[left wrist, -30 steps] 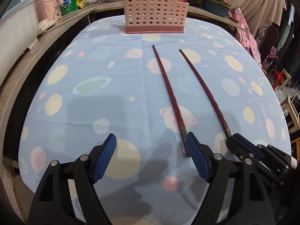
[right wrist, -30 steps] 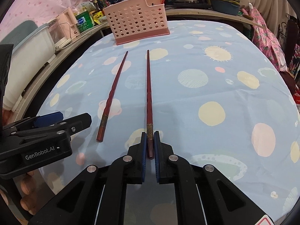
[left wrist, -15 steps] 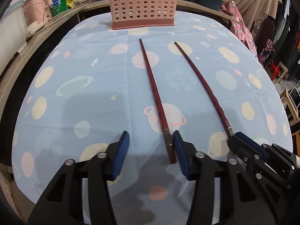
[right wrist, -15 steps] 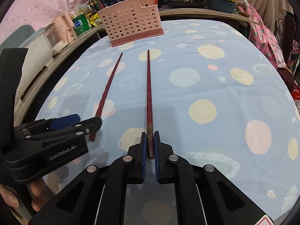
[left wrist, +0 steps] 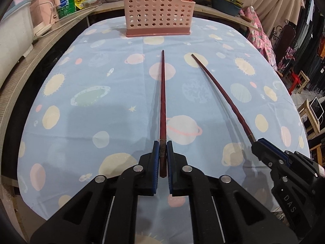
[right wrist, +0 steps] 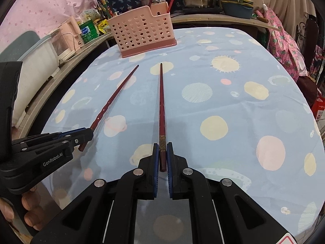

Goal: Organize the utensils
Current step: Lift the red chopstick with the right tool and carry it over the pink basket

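The left gripper (left wrist: 163, 158), open a second ago, is now clamping its fingers on the thick end of the left chopstick (left wrist: 163, 101), while the right gripper (right wrist: 162, 156) is still pinching the right chopstick (right wrist: 161, 109). Both chopsticks are pointing lengthwise over the tabletop (left wrist: 81, 122) toward the pink basket (left wrist: 158, 10).

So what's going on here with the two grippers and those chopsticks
A person is tidying utensils with a handheld gripper in each hand. The left gripper is shut on the left chopstick, and the right gripper is shut on the right chopstick. Each is clamped at its thick end, tips pointing toward the pink utensil basket at the far side of the planet-print tablecloth. Neither is in the basket yet.
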`<state>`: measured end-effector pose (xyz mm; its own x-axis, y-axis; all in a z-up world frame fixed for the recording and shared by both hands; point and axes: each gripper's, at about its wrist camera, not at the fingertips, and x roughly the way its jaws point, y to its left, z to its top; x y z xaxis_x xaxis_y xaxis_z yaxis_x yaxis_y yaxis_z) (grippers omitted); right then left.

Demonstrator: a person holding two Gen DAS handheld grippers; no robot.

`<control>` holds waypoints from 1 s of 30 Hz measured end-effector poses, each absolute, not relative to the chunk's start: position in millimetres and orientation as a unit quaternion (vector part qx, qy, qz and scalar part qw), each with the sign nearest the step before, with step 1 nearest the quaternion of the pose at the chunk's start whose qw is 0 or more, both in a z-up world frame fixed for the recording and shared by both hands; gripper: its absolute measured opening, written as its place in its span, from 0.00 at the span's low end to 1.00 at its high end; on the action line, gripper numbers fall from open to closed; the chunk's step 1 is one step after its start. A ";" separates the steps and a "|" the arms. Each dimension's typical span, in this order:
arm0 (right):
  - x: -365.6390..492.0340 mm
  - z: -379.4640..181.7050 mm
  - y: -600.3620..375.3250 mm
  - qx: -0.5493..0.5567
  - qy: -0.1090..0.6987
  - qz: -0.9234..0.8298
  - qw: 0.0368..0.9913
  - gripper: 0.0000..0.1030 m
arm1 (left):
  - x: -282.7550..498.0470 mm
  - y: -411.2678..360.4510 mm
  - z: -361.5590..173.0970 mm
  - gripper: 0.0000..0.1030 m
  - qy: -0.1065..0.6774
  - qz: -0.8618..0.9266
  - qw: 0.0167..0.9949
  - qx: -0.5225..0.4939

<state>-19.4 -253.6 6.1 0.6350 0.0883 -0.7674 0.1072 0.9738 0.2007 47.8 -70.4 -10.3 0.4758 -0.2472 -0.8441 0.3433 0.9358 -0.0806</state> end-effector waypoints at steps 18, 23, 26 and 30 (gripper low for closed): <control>-13.4 102.8 -278.8 0.125 0.318 -0.015 0.940 0.07 | 61.0 -34.5 67.5 0.07 0.418 -0.147 0.896 0.013; -2.6 127.5 -291.9 0.135 0.289 -0.019 0.948 0.07 | 73.9 -23.1 98.0 0.07 0.387 -0.140 0.911 0.001; 5.8 140.3 -300.6 0.142 0.274 -0.021 0.951 0.07 | 82.6 -17.7 114.5 0.07 0.369 -0.134 0.920 -0.004; 14.5 154.7 -306.0 0.141 0.257 -0.025 0.956 0.07 | 95.8 -11.9 132.5 0.07 0.353 -0.128 0.927 -0.016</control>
<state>14.5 -306.0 154.7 0.8665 0.0255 -0.4985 0.1198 0.9589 0.2574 95.8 -11.9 132.5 0.7183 -0.2488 -0.6498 0.2265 0.9666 -0.1197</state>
